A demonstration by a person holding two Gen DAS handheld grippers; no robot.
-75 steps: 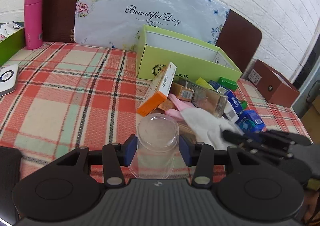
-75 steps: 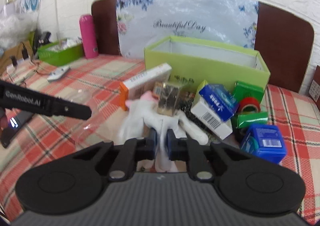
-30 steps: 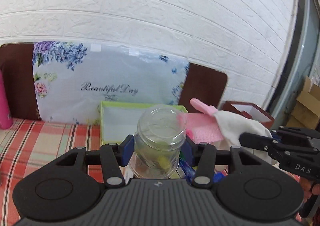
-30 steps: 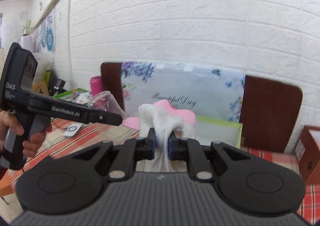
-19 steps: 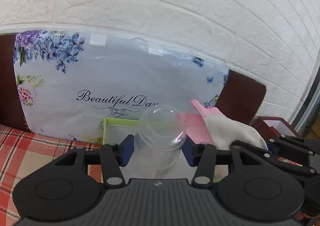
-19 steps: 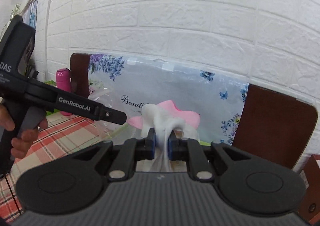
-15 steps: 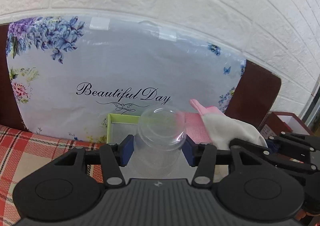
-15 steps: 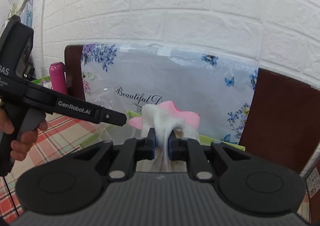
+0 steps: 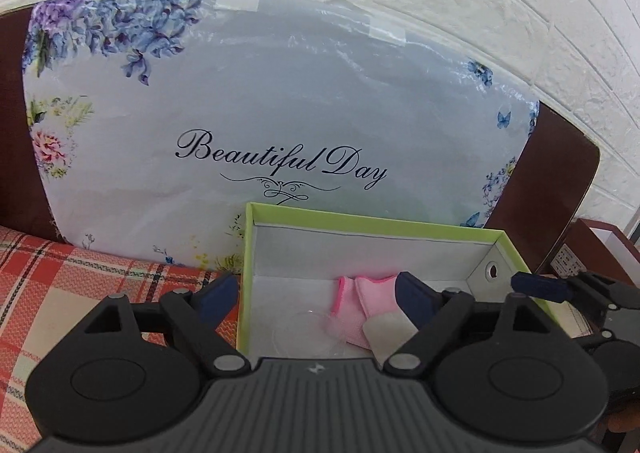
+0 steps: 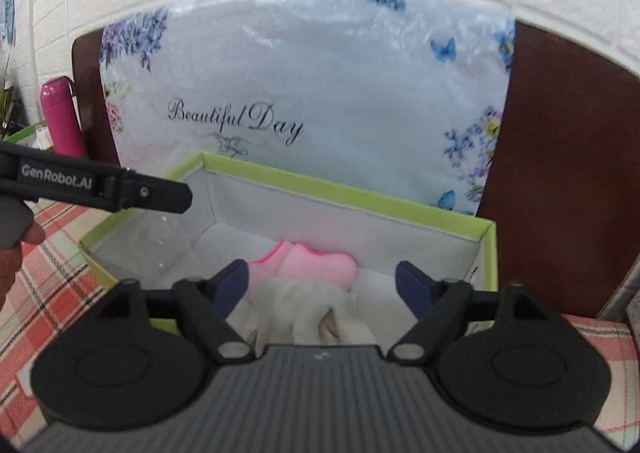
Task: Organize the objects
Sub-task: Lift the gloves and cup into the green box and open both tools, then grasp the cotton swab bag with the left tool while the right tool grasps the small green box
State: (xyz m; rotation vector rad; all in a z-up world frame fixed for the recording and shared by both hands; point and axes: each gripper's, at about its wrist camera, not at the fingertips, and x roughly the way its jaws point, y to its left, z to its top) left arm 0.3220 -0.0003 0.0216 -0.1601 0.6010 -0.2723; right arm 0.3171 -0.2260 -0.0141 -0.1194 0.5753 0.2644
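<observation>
A lime-green open box (image 9: 372, 221) with a white lining stands on the plaid table; it also shows in the right wrist view (image 10: 344, 195). Inside it lie the pink-and-white socks (image 10: 308, 285), seen also in the left wrist view (image 9: 368, 305), and a clear plastic cup (image 9: 308, 335), which shows faintly in the right wrist view (image 10: 160, 241). My left gripper (image 9: 316, 299) is open and empty above the box's left part. My right gripper (image 10: 322, 279) is open and empty above the socks.
A floral "Beautiful Day" cushion (image 9: 280, 125) leans on a brown headboard behind the box. A pink bottle (image 10: 62, 117) stands at the far left. A brown box (image 9: 596, 253) sits at the right. The plaid tablecloth (image 9: 60, 285) spreads to the left.
Both grippers moved forward over the green box and opened. The clear cup left my left gripper and the socks left my right gripper; both now lie in the box.
</observation>
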